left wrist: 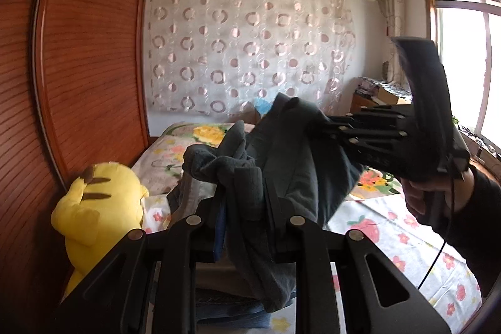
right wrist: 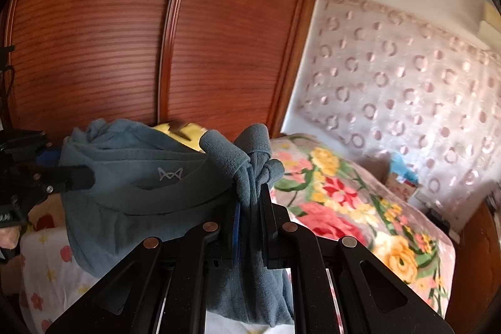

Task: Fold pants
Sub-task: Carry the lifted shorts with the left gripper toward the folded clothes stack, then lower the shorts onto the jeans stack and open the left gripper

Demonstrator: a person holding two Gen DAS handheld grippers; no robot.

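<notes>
The pants (right wrist: 137,187), grey-blue fleece with a small pale logo near the waistband, hung in the air above the bed (right wrist: 360,208), stretched between the two tools and not resting on the bedding as far as the views showed. The left gripper (left wrist: 242,193) had its jaws closed on a bunched fold of the waist end, with cloth spilling over and below the fingers. The right gripper (right wrist: 250,208) likewise had its jaws closed on a wad of the same fabric, the rest of the garment draping down beneath it.

In the left wrist view the right gripper pointed in from the right, held level in the person's right hand (left wrist: 432,193), its tip buried in the cloth. In the right wrist view the left gripper entered from the left edge, also roughly level, so the two tools faced each other.

This looked like the lift-and-spread step before the first fold: the pants seemed still crumpled. The next move probably called for drawing the grippers apart to tension the waistband, then lowering the garment flat onto the floral bedding, clear of the yellow plush toy (left wrist: 100,208) sitting by the wardrobe (left wrist: 87,52) at the bed's left edge.
</notes>
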